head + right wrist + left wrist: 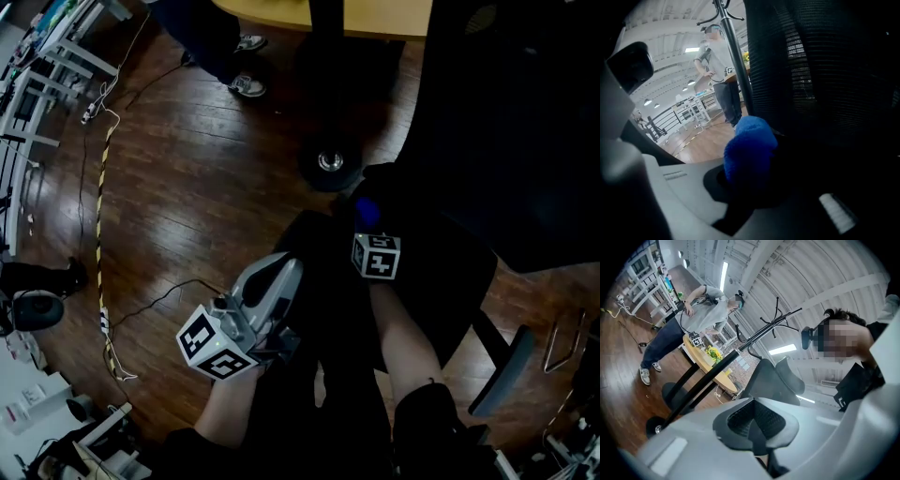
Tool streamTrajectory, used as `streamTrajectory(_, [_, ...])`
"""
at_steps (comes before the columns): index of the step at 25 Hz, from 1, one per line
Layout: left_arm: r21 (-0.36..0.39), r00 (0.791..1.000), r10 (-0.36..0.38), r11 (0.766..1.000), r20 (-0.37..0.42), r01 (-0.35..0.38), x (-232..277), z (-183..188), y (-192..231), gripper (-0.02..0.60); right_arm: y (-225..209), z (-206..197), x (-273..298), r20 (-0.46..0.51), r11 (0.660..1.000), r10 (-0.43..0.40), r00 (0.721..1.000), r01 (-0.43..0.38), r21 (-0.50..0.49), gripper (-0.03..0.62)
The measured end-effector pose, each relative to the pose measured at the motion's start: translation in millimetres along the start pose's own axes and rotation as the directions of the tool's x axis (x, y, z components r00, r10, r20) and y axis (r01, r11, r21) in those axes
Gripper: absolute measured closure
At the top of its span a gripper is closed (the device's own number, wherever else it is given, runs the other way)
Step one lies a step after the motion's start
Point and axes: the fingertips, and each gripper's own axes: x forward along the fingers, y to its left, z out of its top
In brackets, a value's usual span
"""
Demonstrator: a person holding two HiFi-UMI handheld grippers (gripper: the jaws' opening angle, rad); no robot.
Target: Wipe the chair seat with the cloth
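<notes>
The black chair seat (441, 281) lies just below the middle of the head view, very dark. My right gripper (367, 223) is over the seat's far edge, shut on a blue fluffy cloth (366, 212). In the right gripper view the cloth (750, 147) bulges out of the jaws, close to the chair's black mesh back (820, 70). My left gripper (289, 266) is held off the seat's left side over the floor. It is tilted upward and its black pads (740, 418) meet with nothing between them.
The tall chair back (511, 122) fills the upper right and an armrest (502, 370) juts out at the lower right. A person's shoes (248, 86) stand by a yellow table (319, 17). A round black stand base (330, 161) and a cable (98, 234) lie on the wooden floor.
</notes>
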Motion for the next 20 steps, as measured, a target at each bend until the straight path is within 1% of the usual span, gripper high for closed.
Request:
streamTrajectory(3, [0.001, 1.000, -0.004, 1.000, 0.000, 0.004, -3.5, 3.4, 1.4, 0.589, -10.8, -3.8, -3.0, 0.002, 0.999, -0.036, 0.999, 0.036, -0.028, 0.560])
streamTrajectory(5, [0.000, 1.000, -0.012, 1.000, -0.008, 0.012, -2.4, 2.2, -0.2, 0.589, -27.7, -11.5, -8.8, -0.008, 0.997, -0.073, 0.997, 0.073, -0.005, 0.560])
streamTrajectory(7, [-0.001, 0.999, -0.032, 1.000, -0.027, 0.032, 2.4, -1.4, -4.4, 0.589, -52.7, -22.3, -21.1, -0.027, 0.992, -0.124, 0.992, 0.125, 0.028, 0.560])
streamTrajectory(9, [-0.005, 0.996, -0.063, 0.998, -0.055, 0.063, 10.5, -6.9, -12.2, 0.589, -88.3, -37.3, -40.6, -0.046, 0.979, -0.197, 0.979, 0.199, 0.048, 0.560])
streamTrajectory(12, [-0.017, 0.988, -0.120, 0.993, -0.097, 0.118, 24.9, -19.6, -27.9, 0.589, -148.3, -64.6, -83.8, -0.074, 0.945, -0.307, 0.949, 0.313, 0.096, 0.560])
streamTrajectory(16, [-0.046, 0.968, -0.194, 0.981, -0.162, 0.189, 45.2, -48.1, -45.7, 0.589, -223.6, -104.3, -153.3, -0.118, 0.873, -0.449, 0.886, 0.463, 0.153, 0.560])
streamTrajectory(18, [-0.062, 0.953, -0.231, 0.973, -0.196, 0.223, 57.0, -63.9, -54.8, 0.589, -252.5, -115.3, -187.4, -0.120, 0.840, -0.501, 0.857, 0.515, 0.170, 0.560])
streamTrajectory(19, [-0.069, 0.947, -0.246, 0.969, -0.208, 0.237, 63.4, -70.8, -60.3, 0.589, -264.9, -118.0, -203.3, -0.118, 0.828, -0.520, 0.846, 0.533, 0.171, 0.560])
streamTrajectory(20, [-0.074, 0.941, -0.258, 0.966, -0.218, 0.248, 69.8, -77.3, -66.1, 0.589, -275.3, -119.7, -216.2, -0.113, 0.822, -0.530, 0.840, 0.542, 0.173, 0.560])
